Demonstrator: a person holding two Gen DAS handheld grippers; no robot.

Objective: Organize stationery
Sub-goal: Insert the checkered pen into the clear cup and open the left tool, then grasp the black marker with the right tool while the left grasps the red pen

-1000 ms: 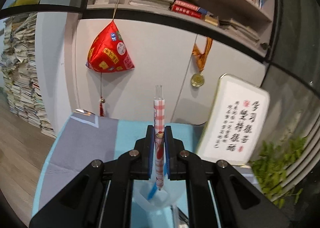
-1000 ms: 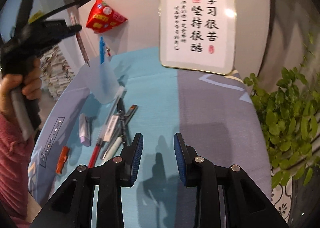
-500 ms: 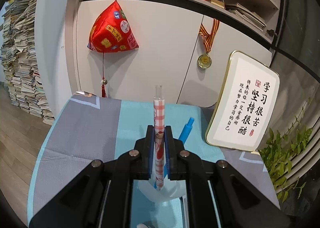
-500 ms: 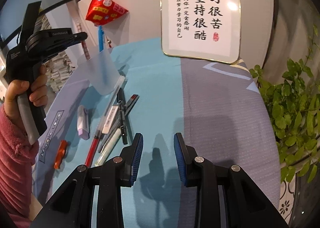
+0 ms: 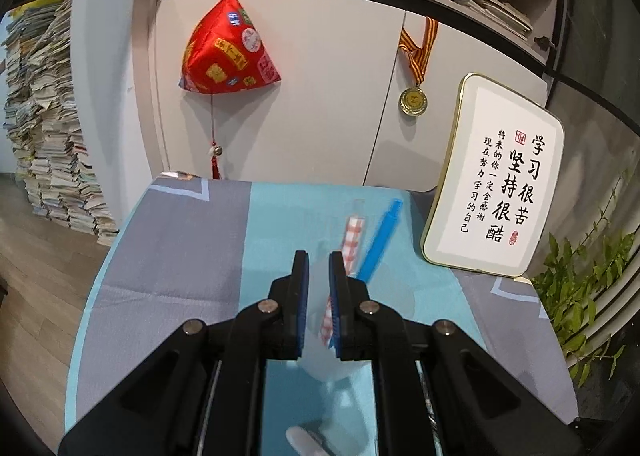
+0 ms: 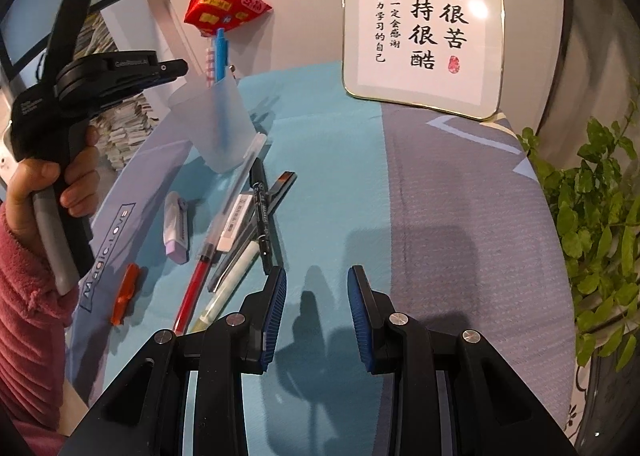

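A red-checked pen [image 5: 354, 236] leans in the frosted cup [image 5: 394, 310] beside a blue pen [image 5: 380, 236], free of my left gripper [image 5: 319, 256]. That gripper hovers just over the cup, open by a narrow gap with nothing between its pads. In the right wrist view a hand holds the left gripper [image 6: 178, 67] above the cup [image 6: 216, 123]. My right gripper [image 6: 316, 276] stands open and empty over the blue cloth. Just left of it lie a black marker [image 6: 260, 207], a red pen [image 6: 196, 284], a white pen [image 6: 232, 280] and a clear pen [image 6: 240, 183].
A lilac eraser-like piece [image 6: 176, 228] and a small orange item [image 6: 126, 292] lie near the table's left edge. A framed calligraphy board [image 6: 420, 23] stands at the back. A leafy plant [image 6: 592, 215] is on the right. A red ornament [image 5: 228, 51] hangs on the cabinet.
The red-checked pen has left the left gripper's pads and dropped into the cup, tilting right beside the blue pen. The left gripper has sunk toward the cup. The right gripper stays put.
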